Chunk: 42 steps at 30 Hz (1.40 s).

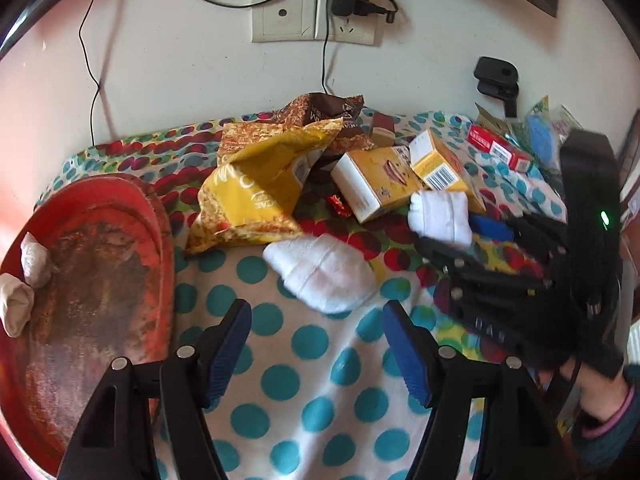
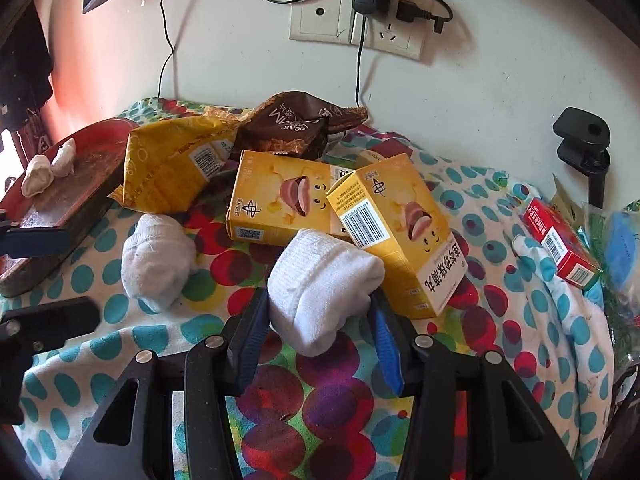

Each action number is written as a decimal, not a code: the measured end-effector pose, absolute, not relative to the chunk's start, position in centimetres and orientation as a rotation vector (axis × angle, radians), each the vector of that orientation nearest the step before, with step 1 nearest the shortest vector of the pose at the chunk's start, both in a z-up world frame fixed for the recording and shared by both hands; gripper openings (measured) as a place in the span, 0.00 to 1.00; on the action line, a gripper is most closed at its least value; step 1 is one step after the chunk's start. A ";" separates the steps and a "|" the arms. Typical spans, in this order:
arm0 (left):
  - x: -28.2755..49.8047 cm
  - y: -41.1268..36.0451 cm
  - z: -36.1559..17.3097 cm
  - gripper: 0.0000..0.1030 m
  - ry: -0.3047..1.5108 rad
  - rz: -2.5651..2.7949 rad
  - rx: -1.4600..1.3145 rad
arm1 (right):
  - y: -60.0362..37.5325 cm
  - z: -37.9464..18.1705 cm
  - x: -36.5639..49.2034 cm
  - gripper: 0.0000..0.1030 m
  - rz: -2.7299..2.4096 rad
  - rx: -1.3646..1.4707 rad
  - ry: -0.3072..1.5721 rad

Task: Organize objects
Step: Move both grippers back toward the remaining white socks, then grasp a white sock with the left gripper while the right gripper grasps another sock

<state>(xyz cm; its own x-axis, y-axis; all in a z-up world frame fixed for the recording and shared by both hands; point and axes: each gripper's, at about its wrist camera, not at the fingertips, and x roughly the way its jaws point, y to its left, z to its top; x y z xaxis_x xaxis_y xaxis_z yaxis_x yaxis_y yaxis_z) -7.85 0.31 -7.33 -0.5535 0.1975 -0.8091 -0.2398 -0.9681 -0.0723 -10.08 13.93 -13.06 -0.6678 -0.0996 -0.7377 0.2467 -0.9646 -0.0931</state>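
Right gripper [image 2: 320,320] is clamping a rolled white sock [image 2: 320,288] mid-blanket [image 2: 320,420]. Left gripper [image 1: 316,344] is hovering wide, empty, facing second sock [image 1: 320,276] beside red tray [image 1: 160,216] at left edge.

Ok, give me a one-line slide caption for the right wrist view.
Right gripper closed on a rolled white sock beside yellow boxes on the dotted blanket.

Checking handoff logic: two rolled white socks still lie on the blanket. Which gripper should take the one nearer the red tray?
Left. Its open gripper hovers just short of that free sock, and the red tray lies beside it. The right gripper is already closed around the other sock.
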 end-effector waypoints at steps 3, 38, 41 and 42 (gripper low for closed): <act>-9.1 0.7 -7.9 0.68 0.033 2.571 -1.366 | 13.9 -13.2 -10.1 0.44 -2.691 1.191 0.284; -9.8 1.4 -8.4 0.36 -0.019 2.561 -1.332 | 15.1 -13.6 -10.8 0.44 -2.678 1.218 0.176; -9.1 1.3 -8.0 0.36 -0.005 2.552 -1.324 | 15.0 -13.5 -10.9 0.44 -2.678 1.220 0.179; -8.8 1.2 -7.8 0.36 0.000 2.555 -1.320 | 15.0 -13.5 -11.0 0.44 -2.678 1.223 0.181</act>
<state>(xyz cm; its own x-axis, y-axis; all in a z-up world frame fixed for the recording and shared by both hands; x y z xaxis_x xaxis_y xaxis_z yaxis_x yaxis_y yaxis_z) -8.80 1.23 -7.78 -0.5510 0.2332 -0.8013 -0.2334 -0.9649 -0.1203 -10.96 15.02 -13.52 -0.6411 -0.1227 -0.7576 0.2235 -0.9742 -0.0313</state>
